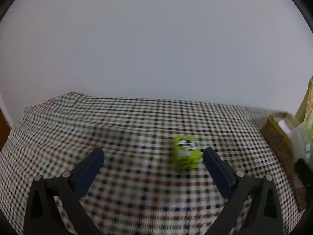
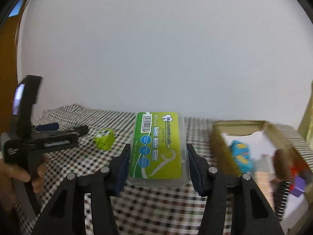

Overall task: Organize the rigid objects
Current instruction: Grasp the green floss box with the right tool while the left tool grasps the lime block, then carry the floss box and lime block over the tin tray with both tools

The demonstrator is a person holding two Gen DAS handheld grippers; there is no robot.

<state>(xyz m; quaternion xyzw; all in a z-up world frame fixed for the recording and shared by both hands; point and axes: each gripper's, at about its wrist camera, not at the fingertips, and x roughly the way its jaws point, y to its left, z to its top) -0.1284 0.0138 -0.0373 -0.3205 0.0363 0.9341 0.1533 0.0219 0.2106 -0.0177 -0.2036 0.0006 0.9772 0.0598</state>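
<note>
The floss box (image 2: 159, 146), clamped flat by the right gripper (image 2: 158, 166), is best kept level toward the cardboard box (image 2: 219, 137) at right, while the left gripper (image 1: 153, 168) is held open and empty.

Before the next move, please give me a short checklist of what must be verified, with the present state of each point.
1. Right gripper pads pressing both sides of the floss box: ok.
2. Floss box lifted off the checked cloth: cannot tell.
3. Cardboard box open: ok.
4. Free space in it beside the blue item: ok, though the picture is blurred.
5. Left gripper open and holding nothing: ok.
6. Small green box between the left fingers: not ok, it lies ahead, near the finger on the picture's right.
</note>
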